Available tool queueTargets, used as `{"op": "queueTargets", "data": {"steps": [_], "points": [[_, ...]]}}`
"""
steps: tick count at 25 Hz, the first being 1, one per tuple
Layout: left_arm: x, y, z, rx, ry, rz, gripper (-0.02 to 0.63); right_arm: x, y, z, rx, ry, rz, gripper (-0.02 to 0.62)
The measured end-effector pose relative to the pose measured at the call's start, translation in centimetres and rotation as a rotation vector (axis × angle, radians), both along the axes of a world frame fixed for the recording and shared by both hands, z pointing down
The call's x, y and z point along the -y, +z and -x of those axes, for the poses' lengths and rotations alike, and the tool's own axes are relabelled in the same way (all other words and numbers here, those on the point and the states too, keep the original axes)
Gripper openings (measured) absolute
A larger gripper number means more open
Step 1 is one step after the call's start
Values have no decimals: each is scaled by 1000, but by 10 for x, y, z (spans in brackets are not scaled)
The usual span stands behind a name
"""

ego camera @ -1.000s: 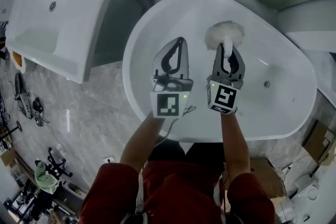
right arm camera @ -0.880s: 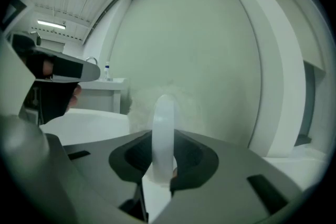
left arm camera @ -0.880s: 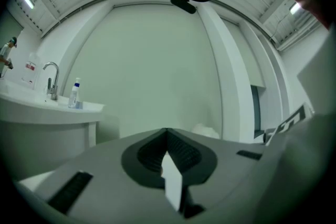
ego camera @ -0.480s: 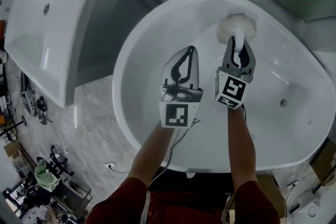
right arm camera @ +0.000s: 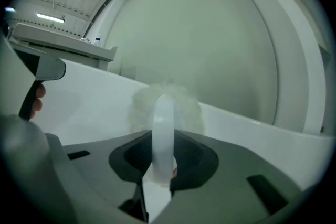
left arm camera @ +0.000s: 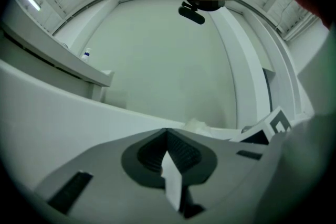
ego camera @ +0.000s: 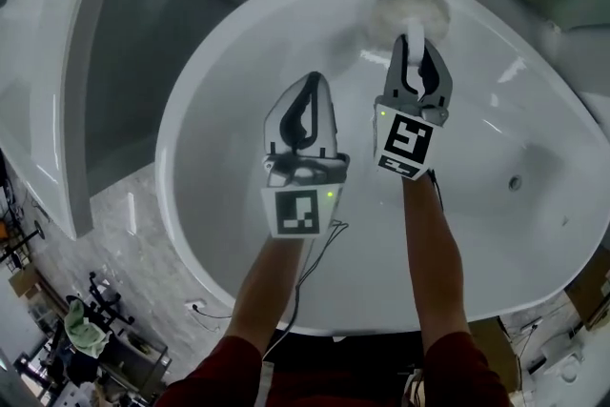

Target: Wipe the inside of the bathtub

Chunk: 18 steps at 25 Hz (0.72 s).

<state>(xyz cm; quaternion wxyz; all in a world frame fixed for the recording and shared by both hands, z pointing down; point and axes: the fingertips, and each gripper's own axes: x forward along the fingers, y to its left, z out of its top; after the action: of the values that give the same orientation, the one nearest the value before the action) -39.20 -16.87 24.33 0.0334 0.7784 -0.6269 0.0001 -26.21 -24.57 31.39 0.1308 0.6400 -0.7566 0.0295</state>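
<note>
A white oval bathtub [ego camera: 200,234] fills the head view. My right gripper [ego camera: 416,52] is shut on the white handle [right arm camera: 163,128] of a fluffy white scrubber [ego camera: 408,12], whose head presses against the tub's far inner wall near the rim. In the right gripper view the scrubber head [right arm camera: 137,107] shows just beyond the jaws, against the tub wall [right arm camera: 84,99]. My left gripper [ego camera: 314,86] hovers inside the tub, to the left of the right one, shut with nothing held; its jaws meet at the tip [left arm camera: 167,131].
The tub drain [ego camera: 515,183] lies at the right of the basin. A white washbasin counter [ego camera: 38,91] stands to the left, with a grey gap between it and the tub. Cluttered floor [ego camera: 86,319] shows at the lower left. A box [ego camera: 596,286] sits at the right edge.
The scrubber has slid leftward along the far tub wall with my right gripper. The head camera has shifted, so the tub now sits lower and further left.
</note>
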Motion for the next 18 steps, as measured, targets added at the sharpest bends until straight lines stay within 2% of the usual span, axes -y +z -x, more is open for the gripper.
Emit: {"op": "queueTargets", "data": {"steps": [9,15,18], "points": [[-10,34,-45,27,31,52,14,0,13,-22,-19,-22,-14,93],[-15,40,-76,29,54,56,14,-1,22,-52,-15,-8,-13,94],[-23,42,-103,42,71,68,14,-10,26,-77,-16,5,-6,94]]}}
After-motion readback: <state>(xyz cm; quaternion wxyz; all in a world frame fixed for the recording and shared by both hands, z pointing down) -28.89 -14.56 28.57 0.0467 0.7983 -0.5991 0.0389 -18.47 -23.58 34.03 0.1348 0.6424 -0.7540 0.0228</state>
